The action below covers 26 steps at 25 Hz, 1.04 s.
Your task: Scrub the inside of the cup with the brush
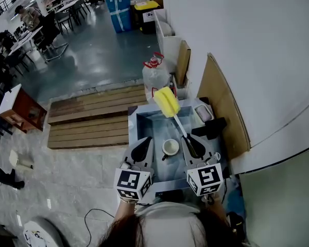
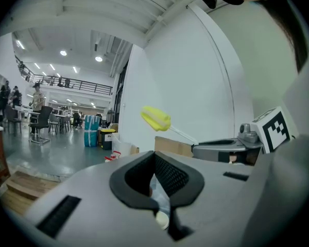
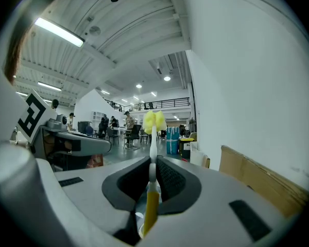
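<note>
Over basin (image 1: 148, 128) | right tool (image 1: 187, 138) grips brush (image 1: 167, 103) | left tool (image 1: 147, 140) closed | cup (image 1: 170, 147) between, bottle (image 1: 155, 76) behind

Your left gripper (image 1: 142, 149) sits just left of centre in the head view and points up the frame, its jaws pressed together with nothing between them. Your right gripper (image 1: 193, 146) lies level beside it, right of centre. Its jaws are clamped on the thin handle of the brush (image 1: 166, 102), which slants toward the upper left.
</note>
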Tool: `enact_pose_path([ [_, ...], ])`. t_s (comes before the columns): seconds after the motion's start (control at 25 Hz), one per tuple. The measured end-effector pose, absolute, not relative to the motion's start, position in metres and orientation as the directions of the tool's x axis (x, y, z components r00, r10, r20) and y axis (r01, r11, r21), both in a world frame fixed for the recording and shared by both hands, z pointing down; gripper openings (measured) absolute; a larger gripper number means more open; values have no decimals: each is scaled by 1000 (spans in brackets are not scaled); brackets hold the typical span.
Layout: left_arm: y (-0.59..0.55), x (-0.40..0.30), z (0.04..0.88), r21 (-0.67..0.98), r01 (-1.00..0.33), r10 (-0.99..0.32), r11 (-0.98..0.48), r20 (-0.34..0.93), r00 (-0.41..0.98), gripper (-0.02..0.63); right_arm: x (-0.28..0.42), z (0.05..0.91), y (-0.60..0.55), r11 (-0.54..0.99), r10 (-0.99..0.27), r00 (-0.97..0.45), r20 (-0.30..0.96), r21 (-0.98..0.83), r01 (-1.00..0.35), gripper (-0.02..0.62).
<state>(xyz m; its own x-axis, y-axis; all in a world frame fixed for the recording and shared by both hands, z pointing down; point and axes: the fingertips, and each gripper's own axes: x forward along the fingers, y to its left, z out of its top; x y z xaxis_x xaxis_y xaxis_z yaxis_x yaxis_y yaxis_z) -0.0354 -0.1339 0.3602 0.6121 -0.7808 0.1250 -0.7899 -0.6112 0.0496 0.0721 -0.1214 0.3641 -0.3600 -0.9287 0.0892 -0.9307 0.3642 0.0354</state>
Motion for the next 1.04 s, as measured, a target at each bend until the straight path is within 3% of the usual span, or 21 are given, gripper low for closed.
enact_pose_path([
  [1.04, -148, -26, 364, 55, -779, -769, -624, 131, 626, 9, 76, 367, -134, 365, -927, -359, 109, 45, -930, 51],
])
